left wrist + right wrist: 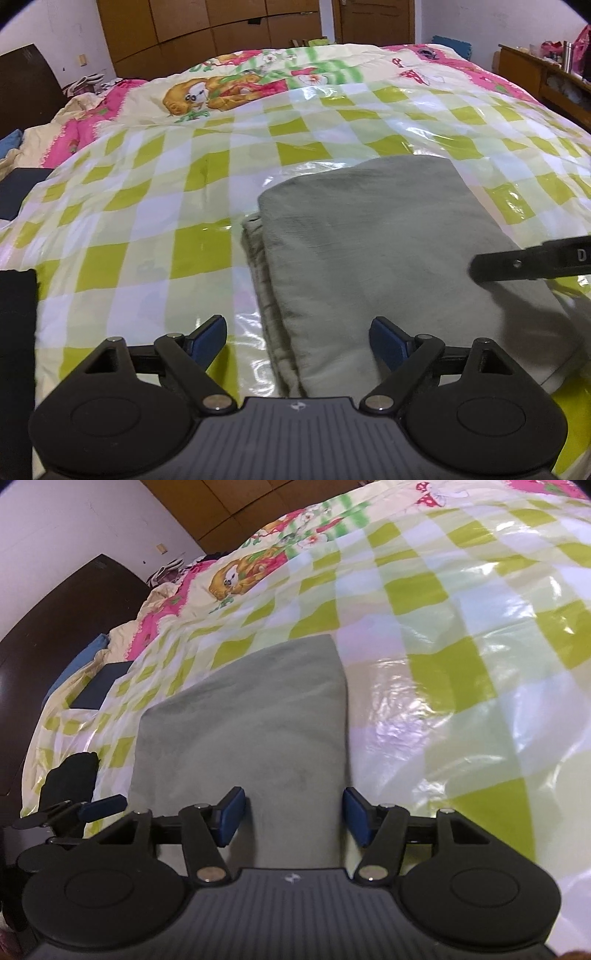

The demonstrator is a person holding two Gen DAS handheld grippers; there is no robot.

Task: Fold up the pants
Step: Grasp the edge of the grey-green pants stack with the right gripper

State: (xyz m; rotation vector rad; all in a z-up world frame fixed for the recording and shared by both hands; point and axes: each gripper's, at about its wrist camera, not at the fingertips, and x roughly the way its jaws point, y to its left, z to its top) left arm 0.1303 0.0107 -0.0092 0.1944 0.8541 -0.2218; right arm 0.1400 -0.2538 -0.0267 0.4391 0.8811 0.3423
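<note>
The left gripper stood nearest, jaws wide apart and empty over the near left edge of the grey-green pants. The right gripper hung above the same bundle's near end, jaws part open and clear of the cloth. The pants lay in a compact rectangle of stacked layers on the checked plastic sheet covering the bed. Folding appeared essentially complete; at most a final tidying remained.

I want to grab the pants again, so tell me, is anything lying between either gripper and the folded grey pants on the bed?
Nothing visible. The grey pants lie folded directly below the open left gripper and open right gripper, with only the checked cover around them.
</note>
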